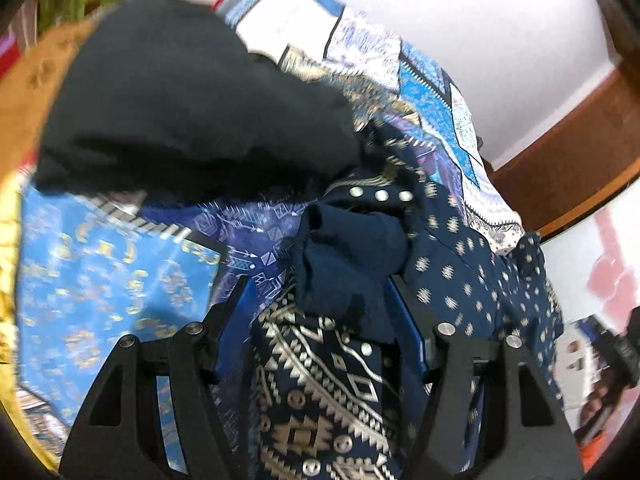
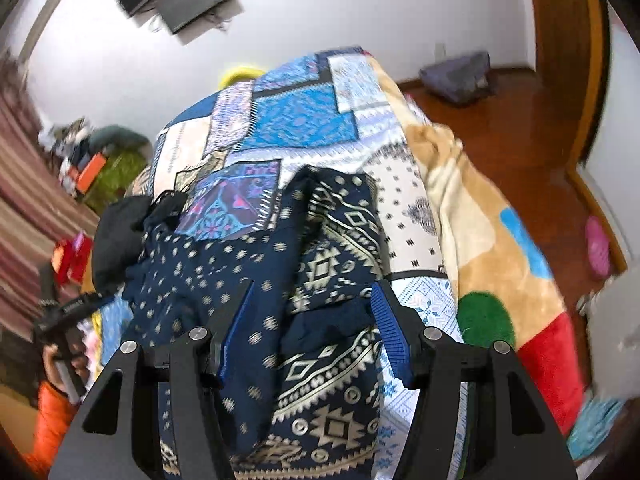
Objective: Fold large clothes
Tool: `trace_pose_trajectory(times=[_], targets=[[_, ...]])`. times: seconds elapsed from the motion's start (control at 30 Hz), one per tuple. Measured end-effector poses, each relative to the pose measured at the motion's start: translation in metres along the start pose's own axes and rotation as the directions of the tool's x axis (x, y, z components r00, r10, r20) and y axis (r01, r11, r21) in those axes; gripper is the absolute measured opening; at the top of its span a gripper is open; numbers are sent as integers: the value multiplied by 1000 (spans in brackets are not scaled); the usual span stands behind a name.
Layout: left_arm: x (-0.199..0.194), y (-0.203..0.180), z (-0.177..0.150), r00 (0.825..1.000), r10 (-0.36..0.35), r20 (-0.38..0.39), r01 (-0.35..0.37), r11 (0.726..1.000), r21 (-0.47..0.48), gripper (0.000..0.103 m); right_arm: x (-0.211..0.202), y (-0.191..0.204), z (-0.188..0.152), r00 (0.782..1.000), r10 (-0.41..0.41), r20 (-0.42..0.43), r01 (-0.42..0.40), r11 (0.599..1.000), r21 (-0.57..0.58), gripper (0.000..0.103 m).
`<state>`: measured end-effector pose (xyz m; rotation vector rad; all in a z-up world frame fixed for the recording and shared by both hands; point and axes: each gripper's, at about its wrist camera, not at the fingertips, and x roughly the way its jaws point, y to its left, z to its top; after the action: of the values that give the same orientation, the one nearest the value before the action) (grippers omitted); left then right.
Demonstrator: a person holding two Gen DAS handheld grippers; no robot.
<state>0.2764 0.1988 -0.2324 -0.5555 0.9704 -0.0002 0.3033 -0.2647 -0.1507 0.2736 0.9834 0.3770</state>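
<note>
Navy garment (image 2: pixel 320 264) w/ cream geometric print; blue patchwork bedspread (image 2: pixel 296 120); black cloth (image 1: pixel 192 96).

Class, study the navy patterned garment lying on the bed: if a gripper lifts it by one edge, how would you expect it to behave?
The navy patterned garment already lies in soft bunched folds, so it would probably sag and drape, not hold shape. It looks like thin fabric, likely light for its size. Both the left gripper and the right gripper stand open around loose cloth, so a one-edge pinch may let layers slide apart.
</note>
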Motion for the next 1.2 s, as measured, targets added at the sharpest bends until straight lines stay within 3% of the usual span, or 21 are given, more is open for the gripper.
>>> trace_pose_trajectory(times=[0.2, 0.33, 0.57, 0.63, 0.67, 0.7, 0.77, 0.9, 1.03, 1.2], targets=[[45, 18, 10, 990, -120, -77, 114, 990, -81, 65, 45, -28, 2, 993, 80, -86, -67, 987, 143, 56], [55, 2, 19, 984, -168, -60, 168, 986, -7, 65, 55, -29, 5, 989, 110, -101, -94, 984, 149, 56], [78, -33, 33, 995, -92, -39, 97, 985, 142, 64, 86, -29, 12, 982, 142, -126, -127, 985, 116, 55], [78, -39, 33, 999, -48, -26, 51, 987, 154, 55, 94, -28, 15, 982, 142, -121, -128, 985, 112, 50], [74, -42, 32, 1000, -15, -20, 18, 986, 163, 40, 96, -27, 16, 985, 124, -120, -110, 987, 118, 43], [69, -45, 31, 1000, 15, -10, -12, 983, 183, 30, 97, -28, 17, 986, 114, -125, -98, 987, 126, 25], [52, -54, 28, 998, 62, 23, -66, 971, 230, 18, 96, -28, 17, 980, 152, -128, -128, 975, 179, 18], [3, -87, 23, 995, 27, 99, -56, 951, 303, 15, 64, -1, 24, 990, 134, -48, -128, 987, 100, 15], [-45, -115, 31, 983, -17, 185, -47, 941, 336, 14, 23, 38, 47, 981, 189, 38, -189, 982, 7, 15], [-106, -129, 61, 945, -68, 319, -37, 949, 313, 14, -19, 83, 83, 960, 249, 128, -235, 966, -112, 14]])
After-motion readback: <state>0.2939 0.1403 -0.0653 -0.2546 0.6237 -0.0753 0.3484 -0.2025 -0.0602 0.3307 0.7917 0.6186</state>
